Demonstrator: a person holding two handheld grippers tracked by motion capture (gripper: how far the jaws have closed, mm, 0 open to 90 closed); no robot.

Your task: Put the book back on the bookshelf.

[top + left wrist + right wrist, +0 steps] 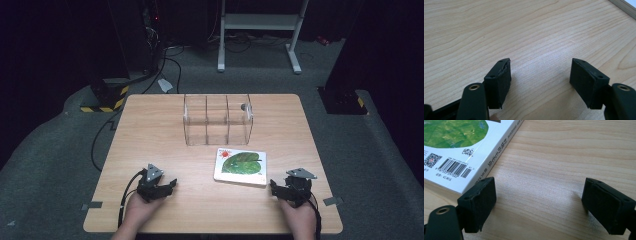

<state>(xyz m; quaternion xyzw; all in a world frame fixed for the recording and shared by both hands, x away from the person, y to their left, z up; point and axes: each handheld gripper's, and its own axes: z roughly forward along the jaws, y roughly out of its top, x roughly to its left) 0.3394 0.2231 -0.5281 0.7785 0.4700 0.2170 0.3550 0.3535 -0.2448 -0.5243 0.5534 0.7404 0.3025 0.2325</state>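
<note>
Wooden table [165, 130], light grain. A picture book [240, 166] lies flat on it, back cover up, white with a large green leaf; barcode and QR code show in the right gripper view. It sits right of centre, just in front of a clear plastic organiser [218, 119] with three compartments standing at the table's middle rear.

Right gripper [278, 188] rests low at the near right, held in the person's right hand [300, 220]. Jaws spread wide, nothing between them. Its one jaw stands just beside the book's near corner; contact cannot be told.

Left gripper [169, 186] at the near left, well apart from the book. Jaws spread over bare wood, holding nothing.
</note>
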